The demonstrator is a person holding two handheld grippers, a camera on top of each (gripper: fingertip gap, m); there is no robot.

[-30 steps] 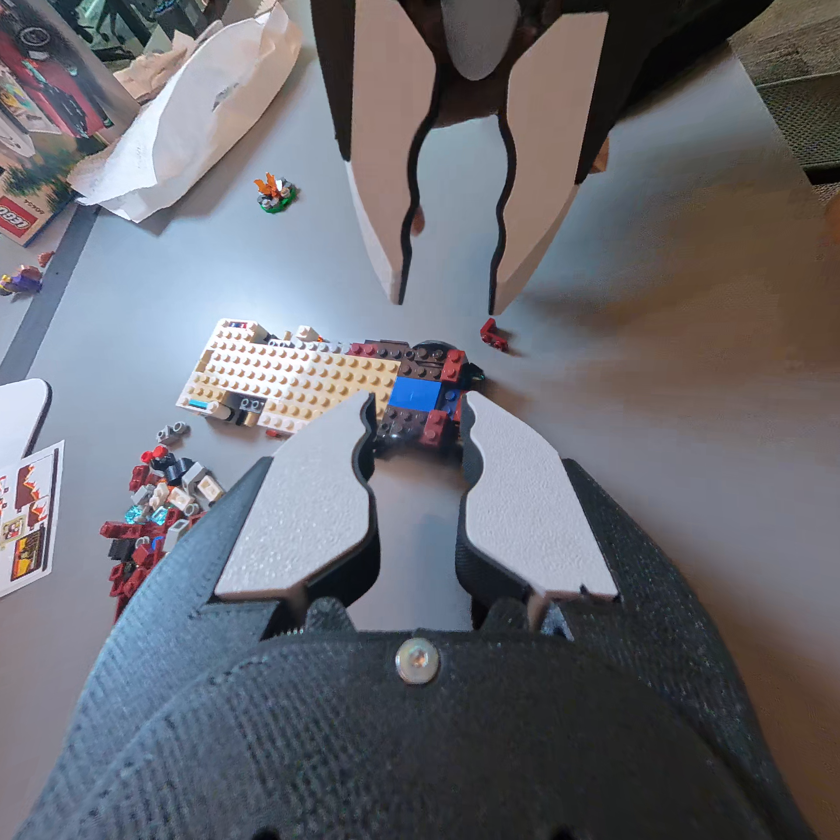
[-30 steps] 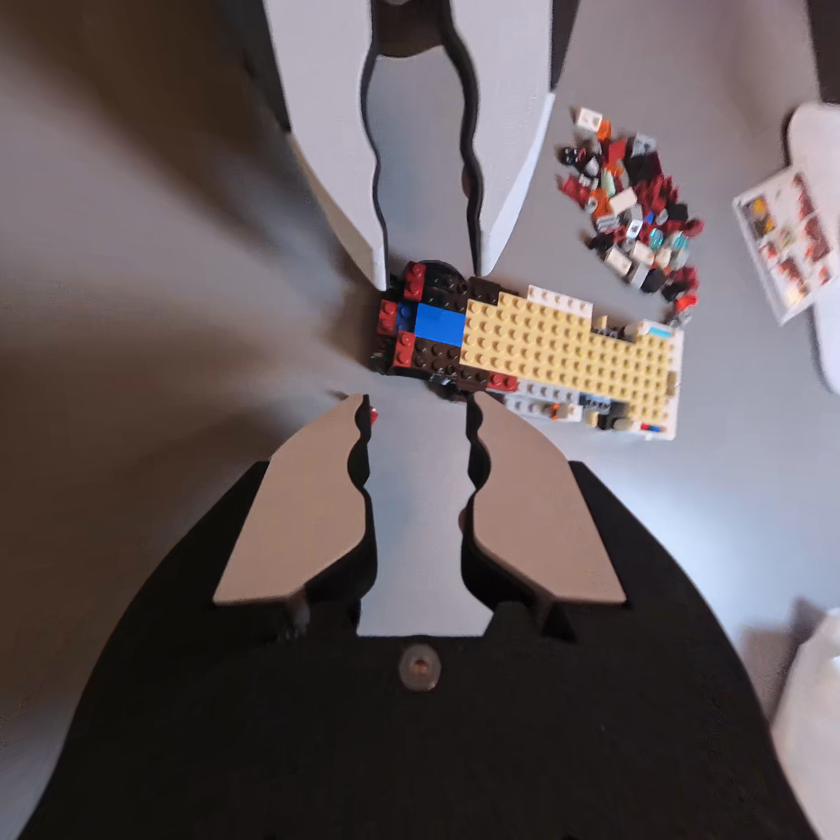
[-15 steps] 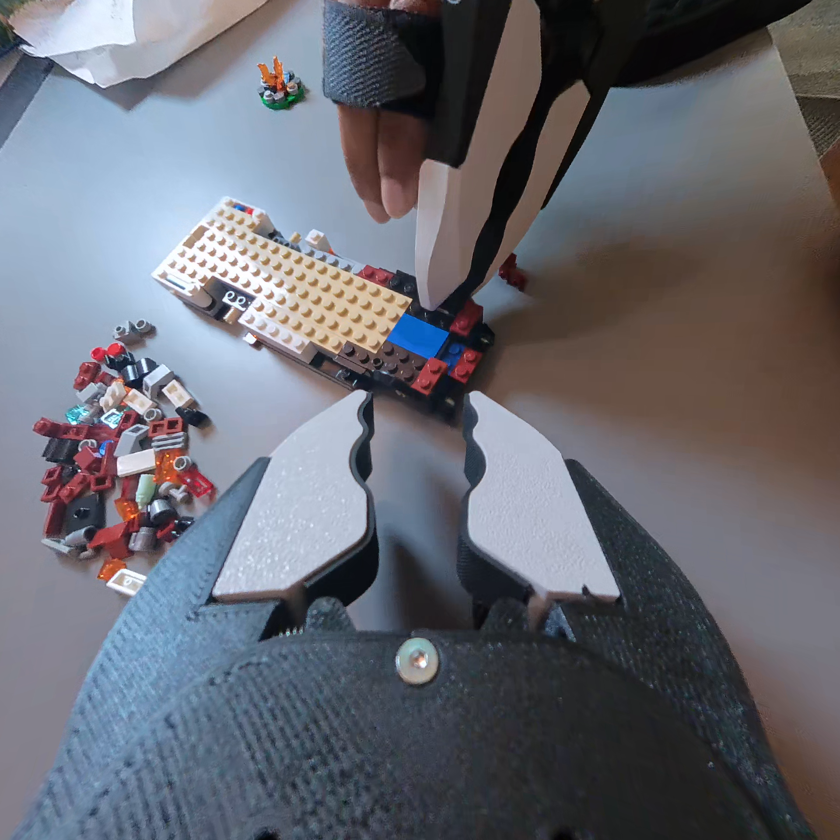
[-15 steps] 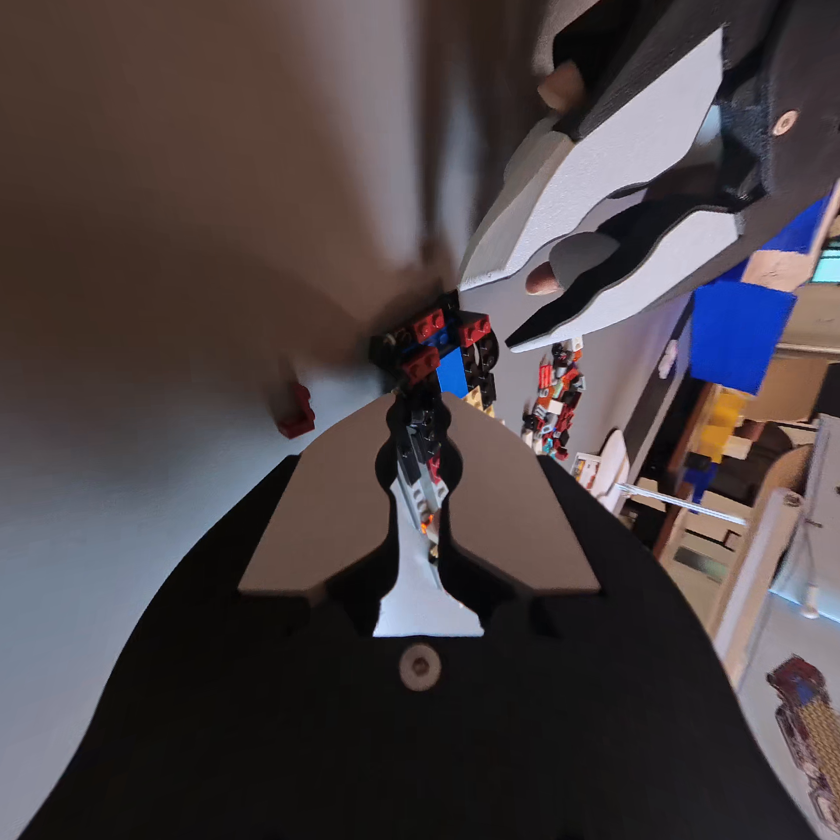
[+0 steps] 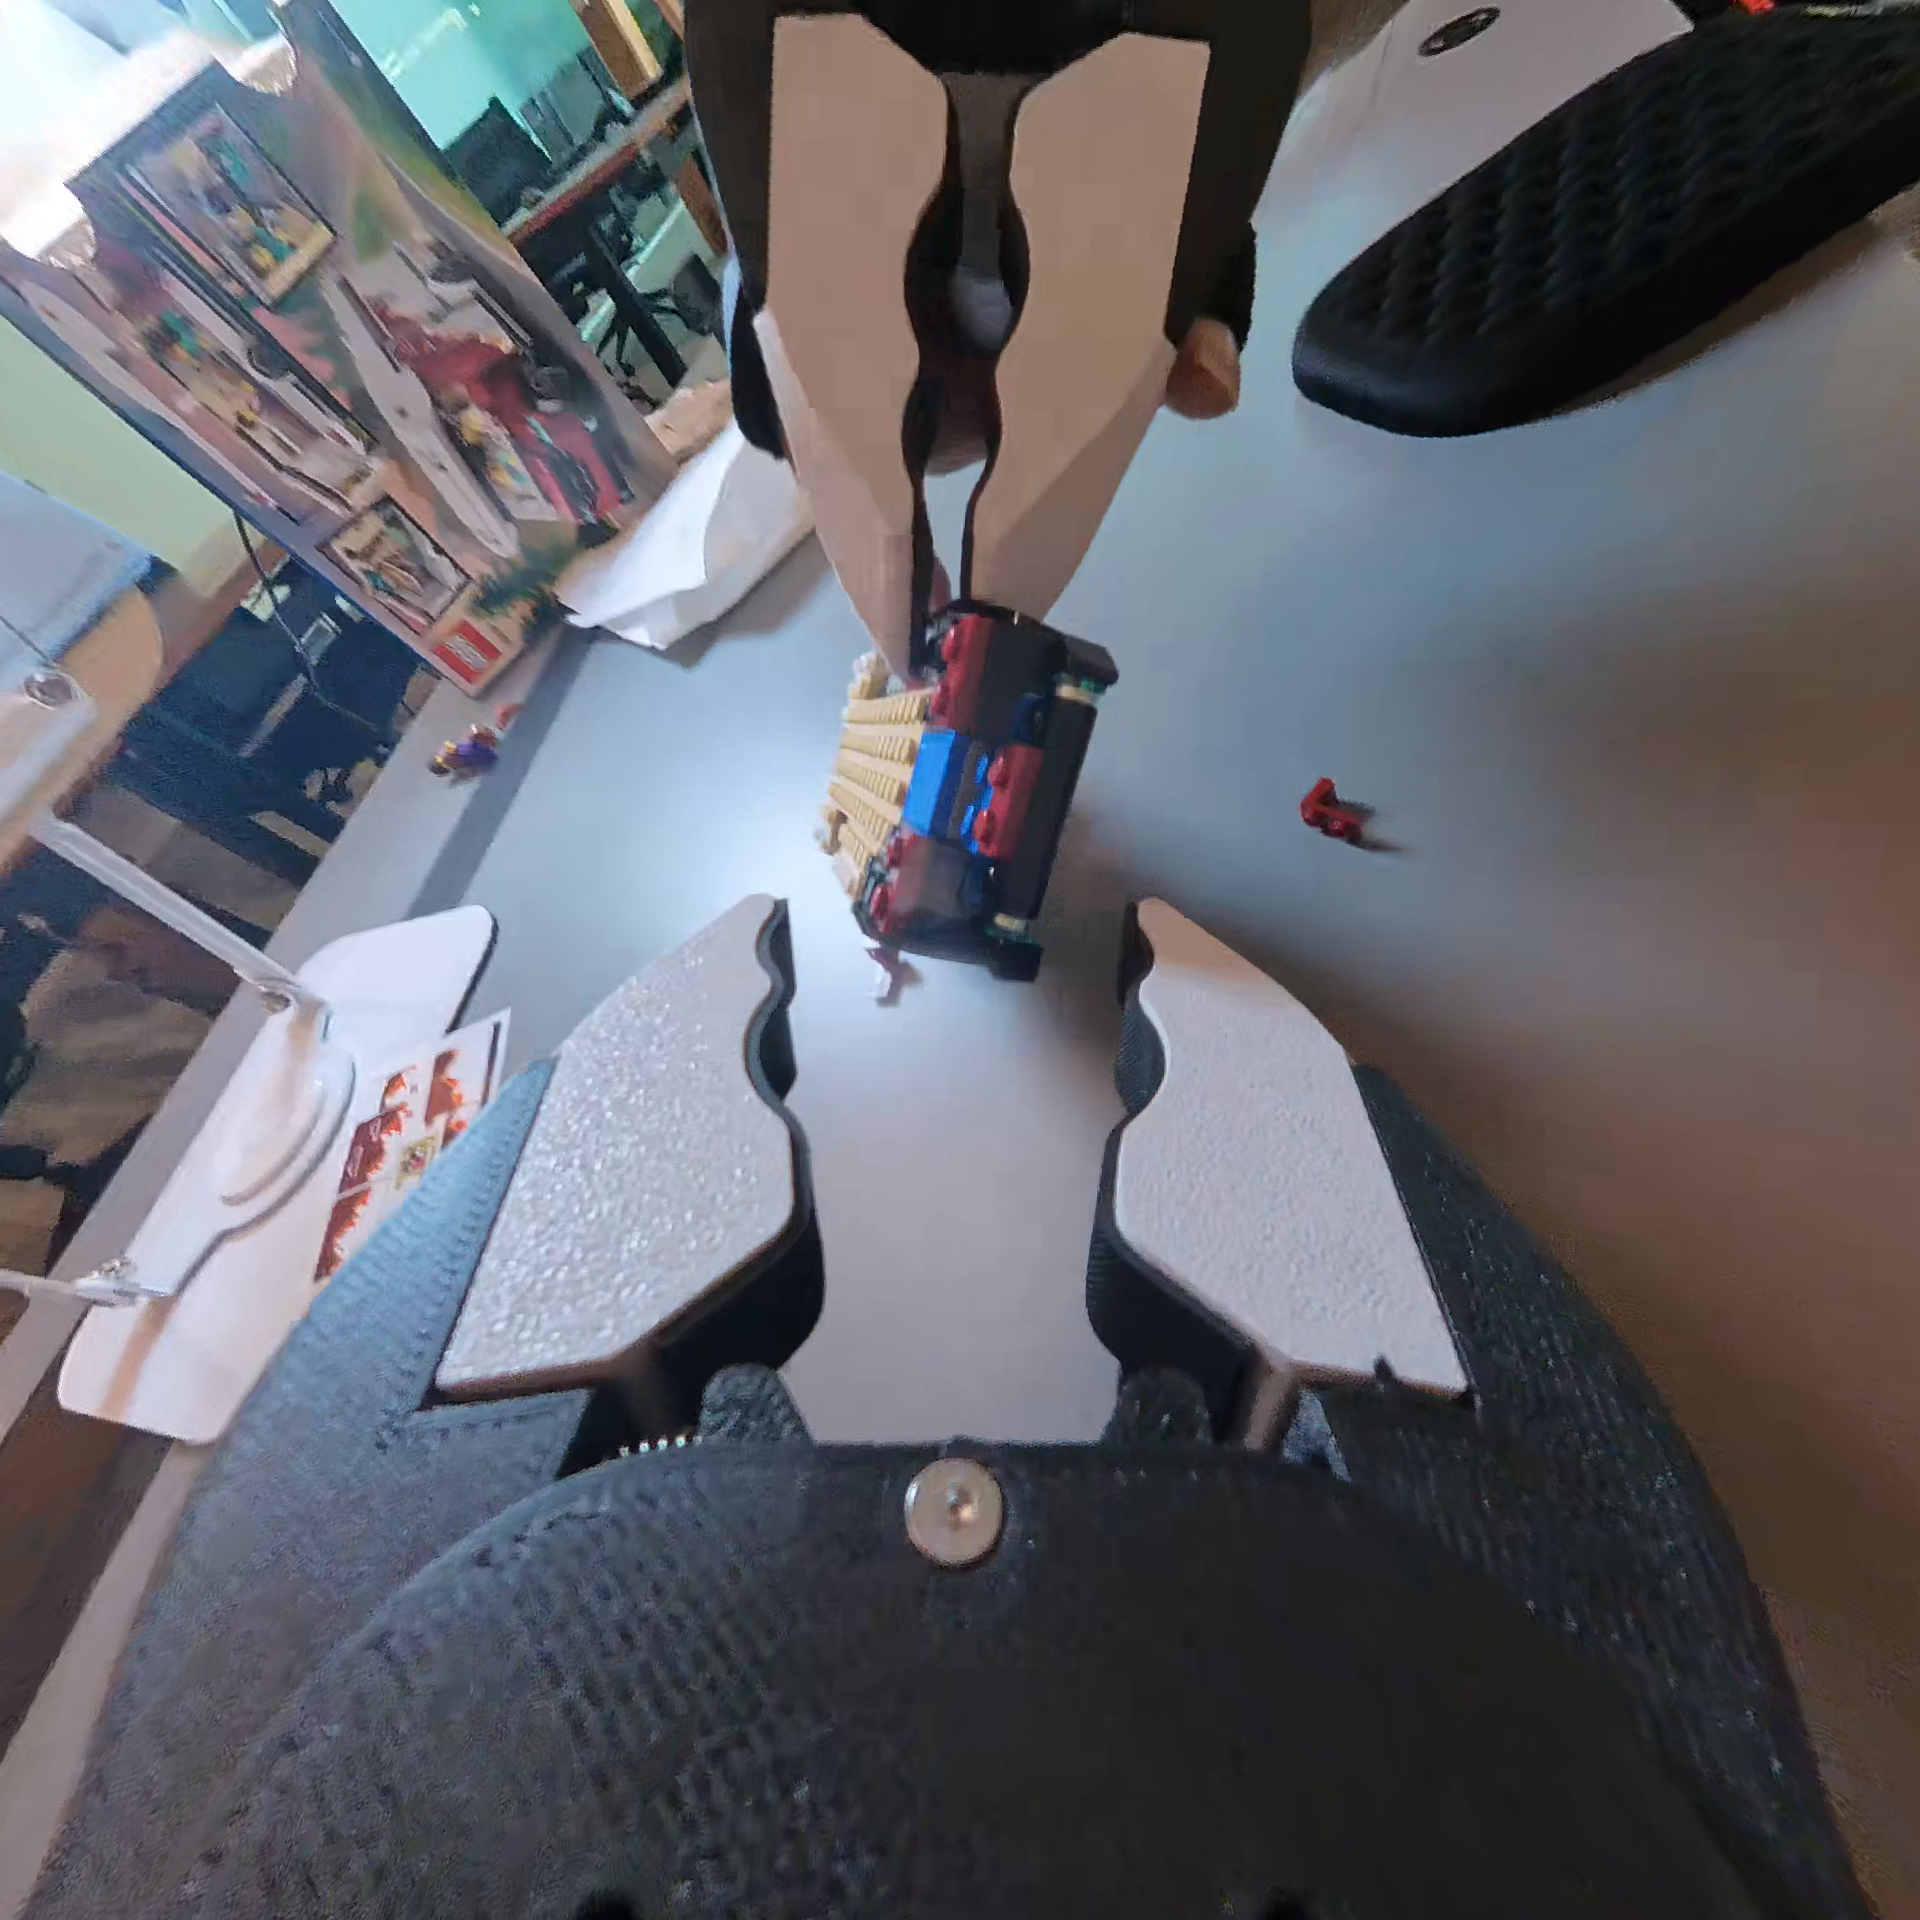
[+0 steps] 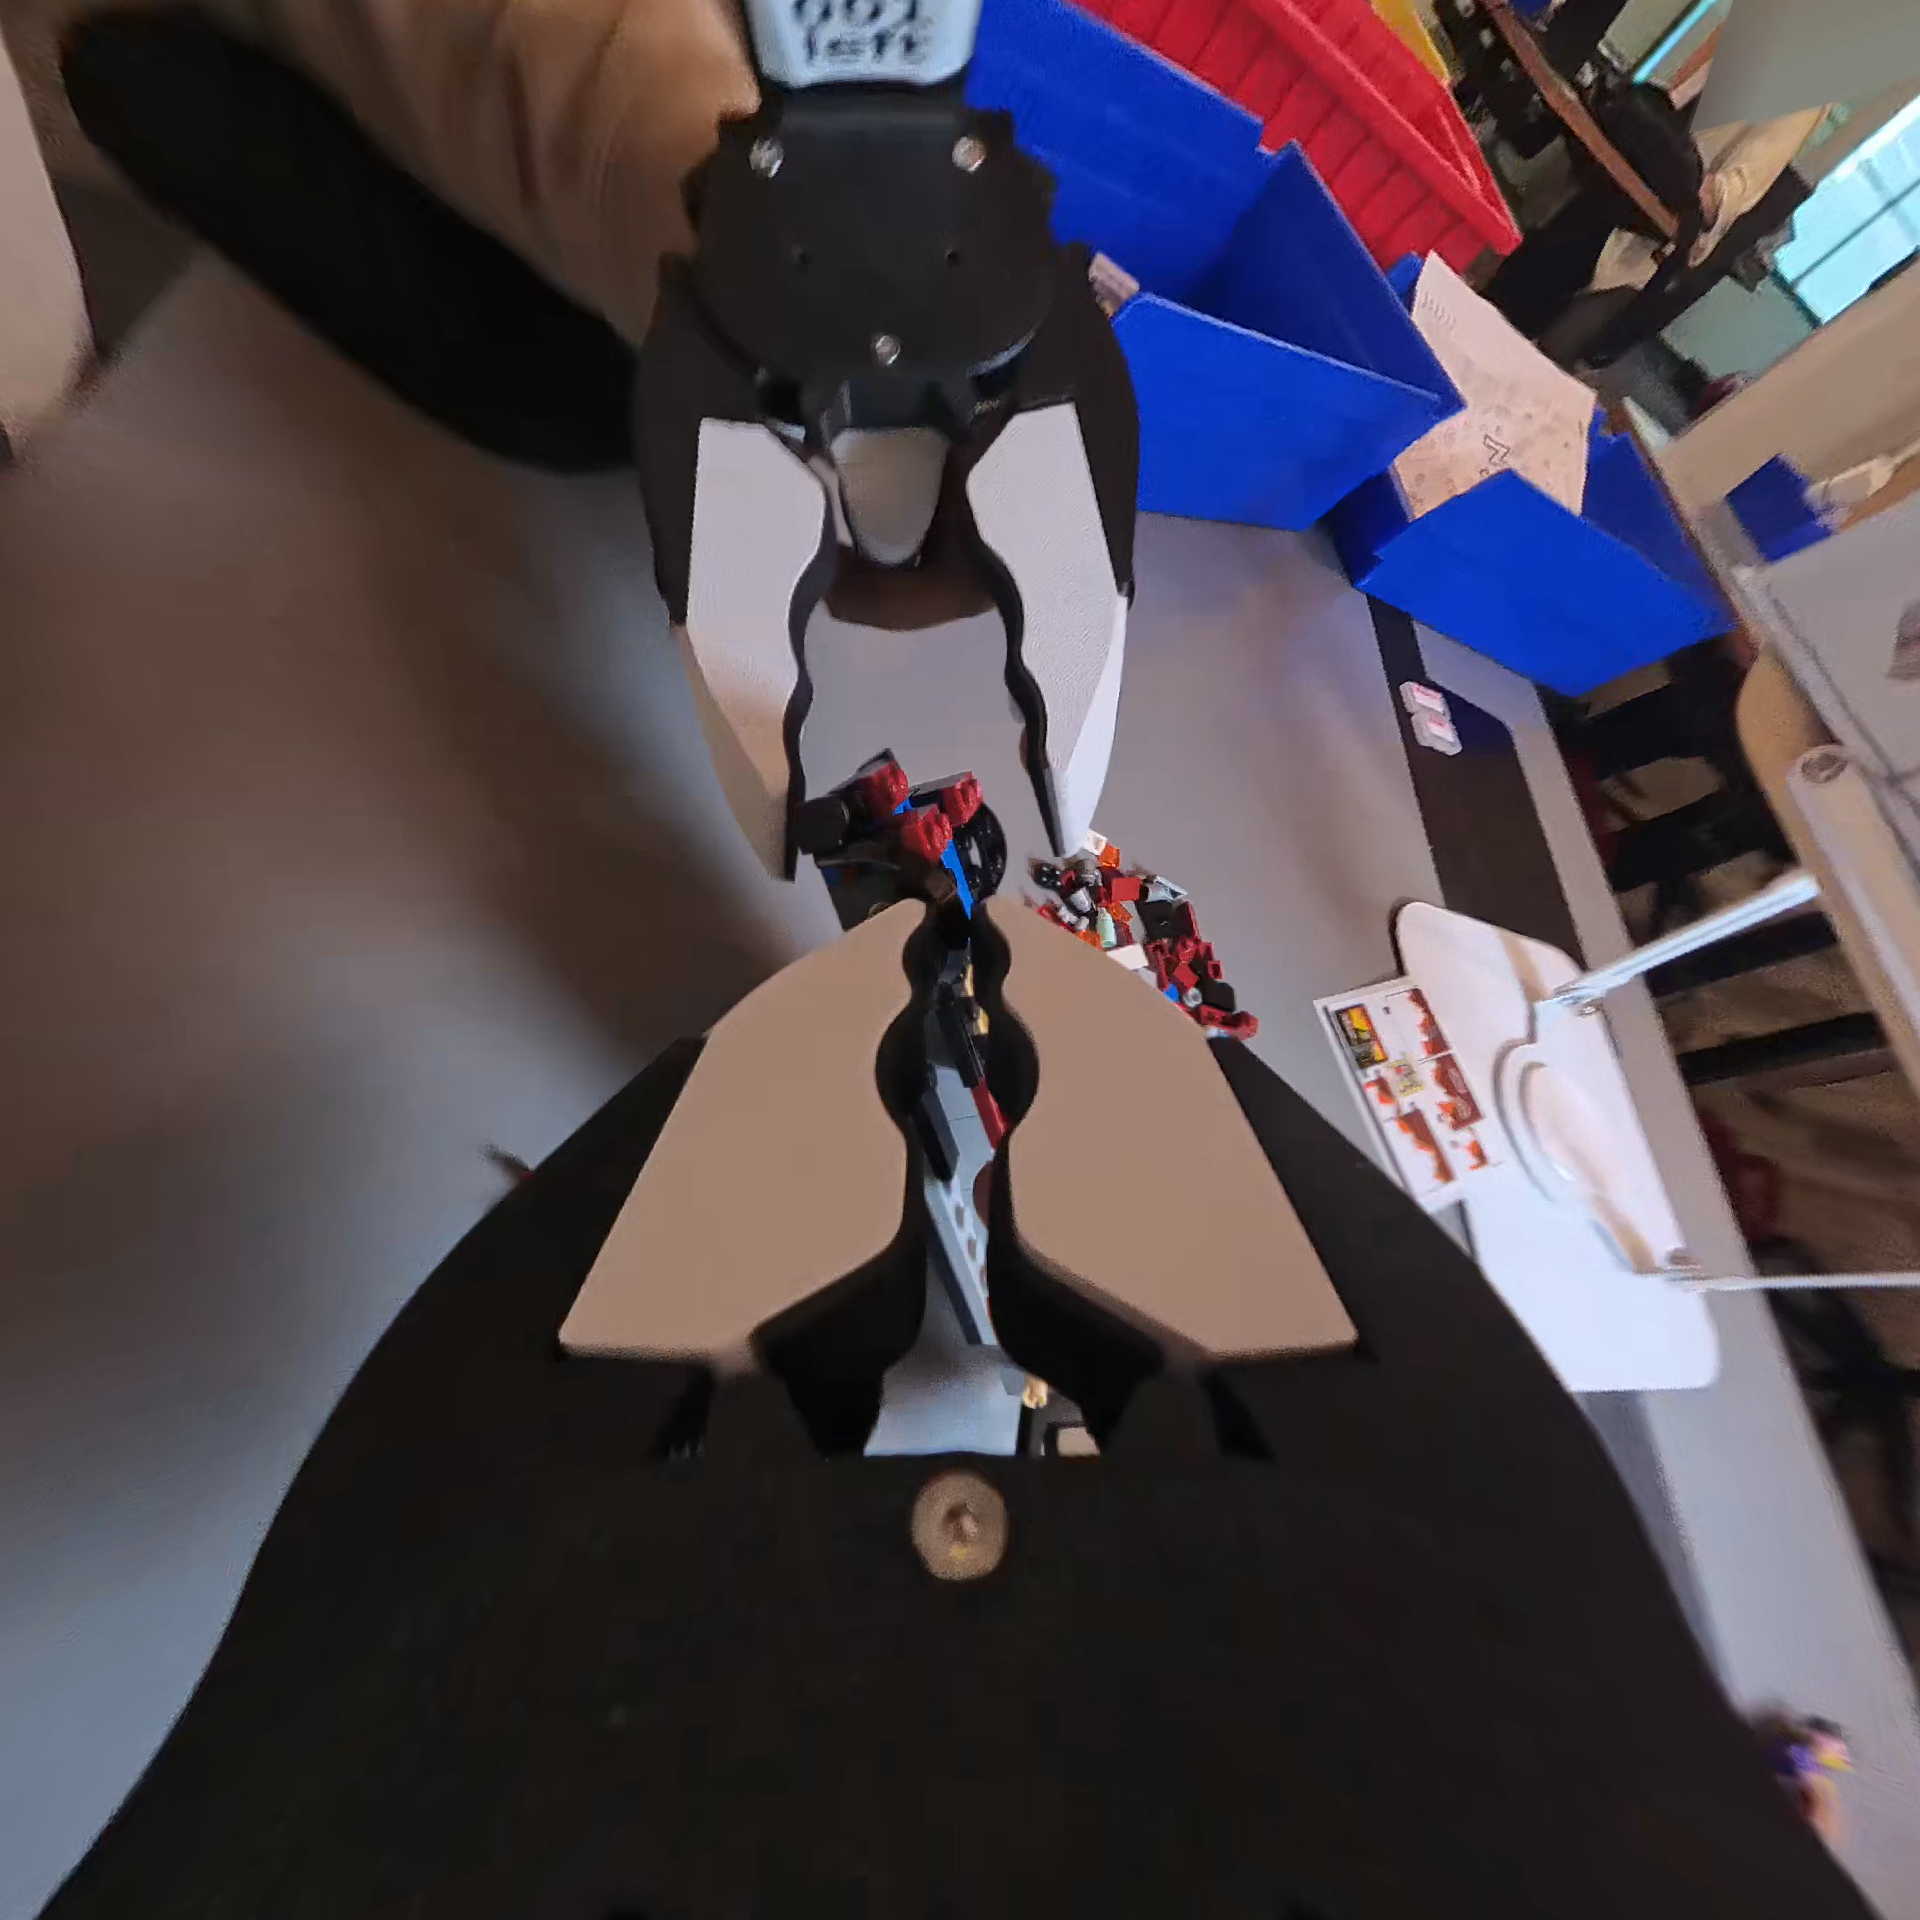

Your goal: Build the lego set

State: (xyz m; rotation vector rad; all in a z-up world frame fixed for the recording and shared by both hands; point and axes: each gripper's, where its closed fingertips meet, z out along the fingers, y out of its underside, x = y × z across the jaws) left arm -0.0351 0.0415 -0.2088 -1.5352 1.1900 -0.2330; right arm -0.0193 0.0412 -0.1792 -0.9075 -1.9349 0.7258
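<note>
Since the earlier frames the brick model [image 5: 966, 790] has come off the table and is tipped up on edge, pinched by the right gripper [image 6: 956, 914]; before, it lay flat on the grey table [image 5: 1455, 644]. Left gripper [image 5: 954, 914] jaws have spread wider than they were half a second ago and now sit open with nothing between them, just short of the model's dark end.

Right gripper: fingers nearly closed, clamped on the thin edge of the model, which runs down through the gap between the pads in the right wrist view. In the left wrist view the same gripper comes down from above, its tips meeting on the model's upper far edge. Model is tan studded plate with a blue tile, dark red bricks and a black block at the near end, tilted, lifted clear of the table.

In the right wrist view the left gripper's fingers [image 6: 748, 665] flank the red-and-black end of the model; contact not clear.

Around it: small red brick [image 5: 1325, 808] loose on the table to the right; tiny blurred red piece [image 5: 891, 971] just below the model. Loose brick pile [image 6: 1143, 935] beside the model, instruction sheet [image 6: 1403, 1081] and white stand base [image 6: 1579, 1143] further out. Printed box [image 5: 343, 395], white paper bag [image 5: 686, 551], small purple figure [image 5: 473, 748] at left. Blue bins [image 6: 1299, 416] behind.
</note>
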